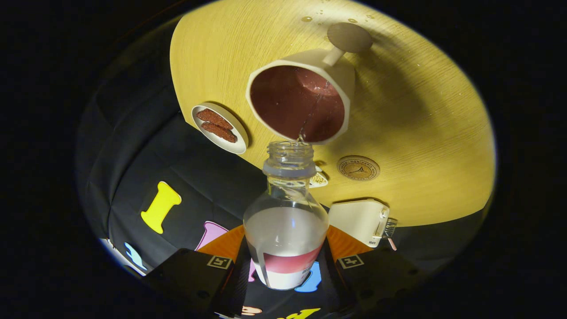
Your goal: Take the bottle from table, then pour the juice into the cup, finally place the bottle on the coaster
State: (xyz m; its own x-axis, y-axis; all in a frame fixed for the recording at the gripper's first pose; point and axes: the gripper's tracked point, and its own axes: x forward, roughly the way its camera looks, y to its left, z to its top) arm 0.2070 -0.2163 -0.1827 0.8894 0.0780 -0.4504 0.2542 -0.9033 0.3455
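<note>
Two fingers of the gripper (285, 266) press on the lower body of the bottle (285, 221), one on each side, so the hold is firm and low, which leaves the neck free to reach out ahead. The bottle is tipped forward with its open mouth just at the near rim of the cup (301, 104), and a thin stream runs from the mouth into the cup; that tilt is what the pouring step needs.

Going left to right across the surface (421, 115): a small plate (220, 128) with two reddish-brown pieces on it sits near the surface's edge, apart from the cup and out of the pour's way. Next comes the cup, a pale stemmed one, already holding dark reddish liquid well up its bowl. A small pale object peeps out just behind the bottle's neck; what it is I cannot tell. To the right of the neck lies the round coaster (358, 168), bare and close by, ready to take the bottle. Nearer the gripper, on the right, stands a white box-like device (361, 221) at the surface's edge.

Judging by the fill, pouring is well along; righting the bottle and setting it on the coaster are not yet done. A few droplets lie on the surface beyond the cup's foot.
</note>
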